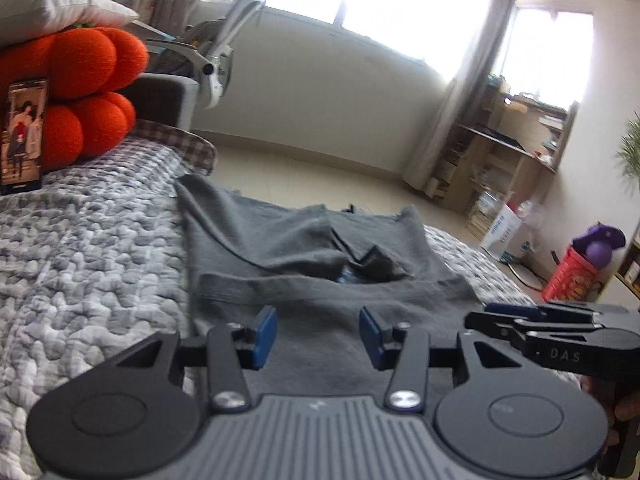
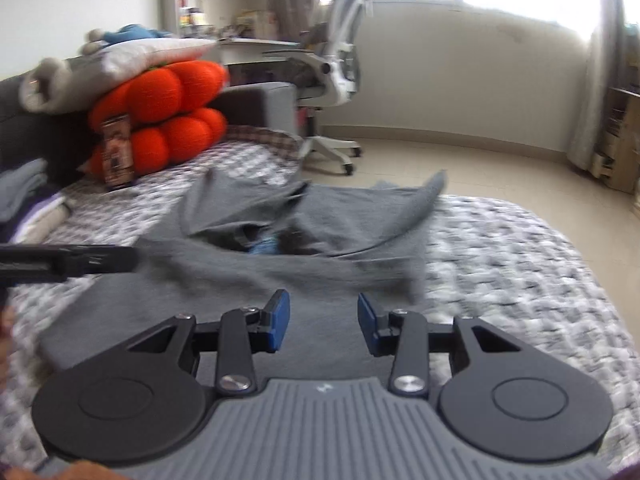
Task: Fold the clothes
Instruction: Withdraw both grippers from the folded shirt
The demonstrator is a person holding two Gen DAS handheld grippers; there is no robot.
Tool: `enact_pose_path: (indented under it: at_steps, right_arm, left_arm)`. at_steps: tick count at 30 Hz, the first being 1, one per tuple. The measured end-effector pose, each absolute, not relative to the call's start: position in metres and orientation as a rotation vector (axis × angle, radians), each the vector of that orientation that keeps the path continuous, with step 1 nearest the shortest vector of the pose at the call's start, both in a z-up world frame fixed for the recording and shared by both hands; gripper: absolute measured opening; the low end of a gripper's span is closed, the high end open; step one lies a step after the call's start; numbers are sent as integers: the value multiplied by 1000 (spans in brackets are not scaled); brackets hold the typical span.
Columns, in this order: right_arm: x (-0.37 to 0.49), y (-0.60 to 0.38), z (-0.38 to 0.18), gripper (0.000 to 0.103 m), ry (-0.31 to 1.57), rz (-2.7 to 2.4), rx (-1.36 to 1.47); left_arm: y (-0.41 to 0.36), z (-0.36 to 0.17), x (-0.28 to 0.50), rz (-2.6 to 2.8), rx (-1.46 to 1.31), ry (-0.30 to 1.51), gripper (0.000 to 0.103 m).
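- Grey garment [image 1: 320, 264] is lying flat on the quilt [image 1: 88, 248], stretching ahead of both claws.
- Left gripper [image 1: 318, 338] and right gripper [image 2: 323, 322] are hovering side by side over its near edge, jaws parted, gripping nothing.

A grey garment [image 1: 320, 264] lies spread on the quilted bed [image 1: 88, 248] beside orange cushions [image 1: 88, 92].

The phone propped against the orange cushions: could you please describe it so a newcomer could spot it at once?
Start at the bed's grey-and-white quilt and look to the stacked orange cushions beyond the grey garment. The phone stands upright against them. It is the only flat, dark, rectangular thing there, its lit screen showing people.
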State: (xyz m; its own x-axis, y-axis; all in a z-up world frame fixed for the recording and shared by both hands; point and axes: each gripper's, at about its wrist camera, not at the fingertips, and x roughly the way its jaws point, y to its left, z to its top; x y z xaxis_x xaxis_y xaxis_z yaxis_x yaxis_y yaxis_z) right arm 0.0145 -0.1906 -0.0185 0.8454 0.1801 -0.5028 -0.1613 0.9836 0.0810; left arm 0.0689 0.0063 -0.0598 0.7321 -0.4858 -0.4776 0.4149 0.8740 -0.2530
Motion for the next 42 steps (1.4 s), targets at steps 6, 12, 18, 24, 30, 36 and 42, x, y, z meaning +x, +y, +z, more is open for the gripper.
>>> enact_pose_path:
  at_steps: [6,12,18,24,30,36,42]
  right_arm:
    - [-1,-162,-31,42,576,276,-65]
    - [-12,-179,-36,46,574,274,-65]
    - [-30,-207,-34,47,585,240,-7]
    - [-39,-239,-29,47,649,196,81]
    - [-40,-282,-27,50,771,206,380]
    - [-40,-319,-35,50,918,281,735]
    - [-40,-328,-41,50,1007,369,879]
  left_arm:
    - [-4,-76,56,-612,2,624,47]
    - [18,-76,43,-632,31,628,47]
    - [48,-74,28,-641,14,645,47]
    - [77,-74,29,-660,-152,720,48]
    - [105,-78,39,-638,-350,821,53]
    - [135,-94,55,-643,-654,1005,53]
    - [140,-121,61,-678,-883,1188,53]
